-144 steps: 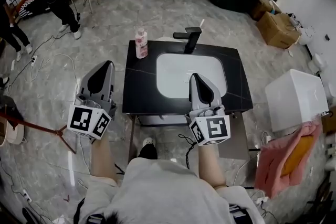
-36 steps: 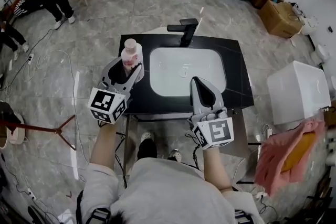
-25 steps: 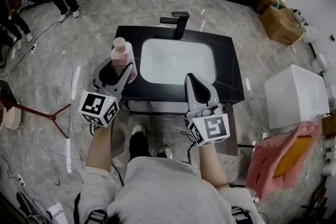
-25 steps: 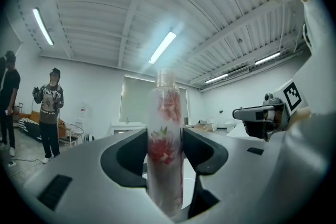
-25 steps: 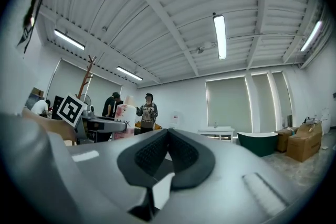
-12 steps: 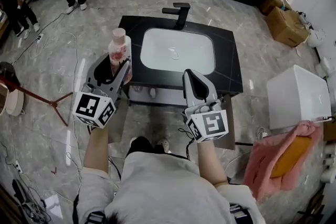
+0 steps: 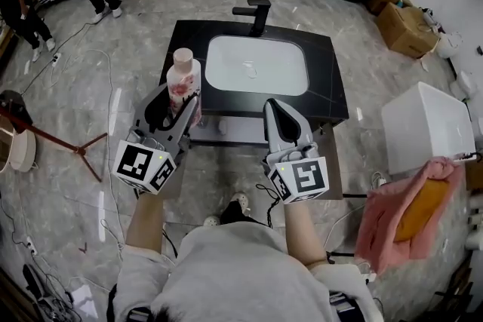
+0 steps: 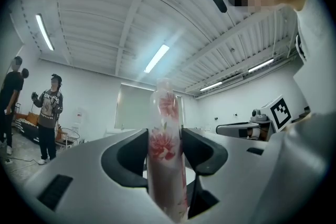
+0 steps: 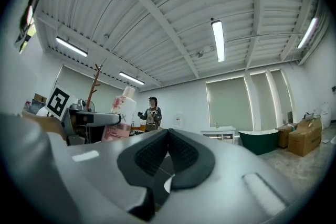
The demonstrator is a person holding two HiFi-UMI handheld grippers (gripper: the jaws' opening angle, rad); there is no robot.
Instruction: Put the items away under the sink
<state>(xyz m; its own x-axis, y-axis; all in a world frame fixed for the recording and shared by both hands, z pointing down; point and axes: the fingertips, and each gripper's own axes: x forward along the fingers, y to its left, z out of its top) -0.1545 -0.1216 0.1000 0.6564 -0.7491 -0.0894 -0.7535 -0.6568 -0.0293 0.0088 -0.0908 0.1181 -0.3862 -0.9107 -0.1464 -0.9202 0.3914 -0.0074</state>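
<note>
We hold the probably light, slick, stiff plastic bottle (image 7: 184,75) mid-body in the left gripper (image 7: 179,100) fingers (image 8: 123,157), upright at 11 o'clock by the tabletop (image 7: 332,98) corner, right gripper (image 7: 277,108) closed, empty.

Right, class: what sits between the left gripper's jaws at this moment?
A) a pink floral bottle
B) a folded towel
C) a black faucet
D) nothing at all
A: in the left gripper view, the left gripper has both pads pressed on the upright pink floral bottle.
</note>
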